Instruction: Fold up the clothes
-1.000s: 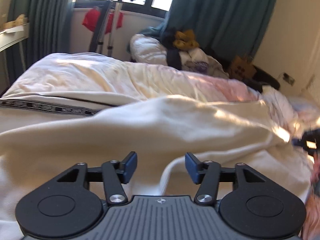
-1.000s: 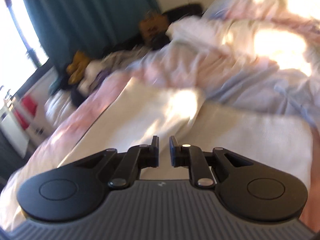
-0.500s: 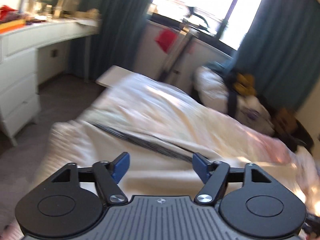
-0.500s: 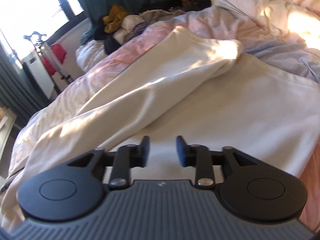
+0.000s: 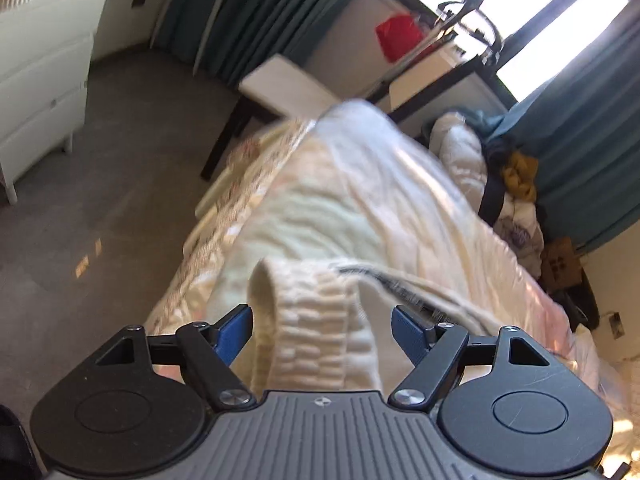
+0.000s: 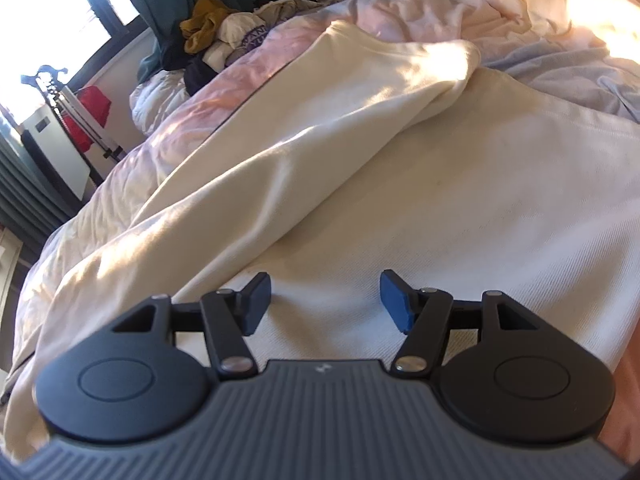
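A cream garment lies spread on the bed. In the right wrist view its body [image 6: 460, 200] is flat and a long sleeve or leg [image 6: 280, 152] is folded across it. My right gripper [image 6: 324, 300] is open just above the flat cloth. In the left wrist view my left gripper [image 5: 322, 330] is open wide, with the garment's ribbed waistband end [image 5: 316, 320] between its fingers and a black printed stripe [image 5: 400, 284] beyond. Neither gripper holds cloth.
The bed has a pale quilt [image 5: 360, 184] and rumpled pink and blue bedding [image 6: 540, 40]. A clothes pile [image 6: 224, 36] sits by teal curtains [image 5: 592, 120]. A white drawer unit [image 5: 40, 92], grey floor [image 5: 120, 160] and a small table [image 5: 280, 88] lie left of the bed.
My left gripper swung left to the bed's edge and tilted down over the ribbed waistband, opening wider. My right gripper opened from nearly shut and settled low over the flat cloth.
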`<state>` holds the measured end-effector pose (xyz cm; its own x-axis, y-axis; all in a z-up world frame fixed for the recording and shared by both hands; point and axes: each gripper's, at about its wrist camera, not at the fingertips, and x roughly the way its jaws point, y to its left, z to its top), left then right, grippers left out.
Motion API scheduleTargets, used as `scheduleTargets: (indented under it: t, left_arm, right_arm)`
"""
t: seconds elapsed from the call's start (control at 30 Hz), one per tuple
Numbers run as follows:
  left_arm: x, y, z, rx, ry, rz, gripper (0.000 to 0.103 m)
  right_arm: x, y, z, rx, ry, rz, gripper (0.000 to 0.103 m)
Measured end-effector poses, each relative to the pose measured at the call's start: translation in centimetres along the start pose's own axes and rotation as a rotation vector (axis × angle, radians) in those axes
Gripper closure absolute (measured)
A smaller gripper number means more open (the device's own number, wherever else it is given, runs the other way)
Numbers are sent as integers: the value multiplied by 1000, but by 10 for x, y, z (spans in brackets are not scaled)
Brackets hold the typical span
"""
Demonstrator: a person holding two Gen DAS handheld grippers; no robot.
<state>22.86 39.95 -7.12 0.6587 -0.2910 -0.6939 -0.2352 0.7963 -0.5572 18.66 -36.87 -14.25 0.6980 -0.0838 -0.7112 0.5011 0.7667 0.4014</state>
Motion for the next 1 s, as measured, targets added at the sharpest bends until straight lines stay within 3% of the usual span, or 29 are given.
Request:
scheduleTargets:
  t: [0.07, 0.13, 0.2, 0.3, 0.43, 0.53, 0.6, 0.67, 0.8, 0.9, 1.0]
  left_arm:
    - [-1, 11, -4, -49, -2, -52, 28]
    - [-4, 23, -8, -107, -15, -198, 30]
    - [2, 27, -12, -158, 13, -330, 24]
    - [23, 20, -11, -168, 67, -358, 25]
    - [53, 10, -2, -265, 65, -319, 46]
    - [60, -6, 9, -271, 20, -252, 77]
    - [56, -20, 17, -234, -42, -214, 81]
    - [35, -27, 27, -218, -135, -223, 85]
    - [-6, -37, 47, -194, -292, -203, 87]
    - [0, -31, 56, -174, -288, -131, 85]
    - [26, -14, 55, -179, -215, -39, 76]
  right_arm:
    - [1, 2, 0, -3, 0, -8, 39]
    - [3, 4, -1, -6, 0, -16, 39]
    - [3, 7, -1, -14, -2, -17, 38]
    - [4, 9, -2, -20, -2, -17, 38]
    - [7, 12, -5, -43, -5, -36, 38]
    - [9, 16, -9, -71, -9, -56, 38]
    - [9, 18, -10, -82, -12, -63, 38]
    - [10, 17, -9, -83, -13, -67, 38]
    - [11, 16, -10, -77, -18, -66, 38]
    - [11, 14, -9, -69, -18, -58, 38]
    - [11, 13, -9, -60, -21, -54, 38]
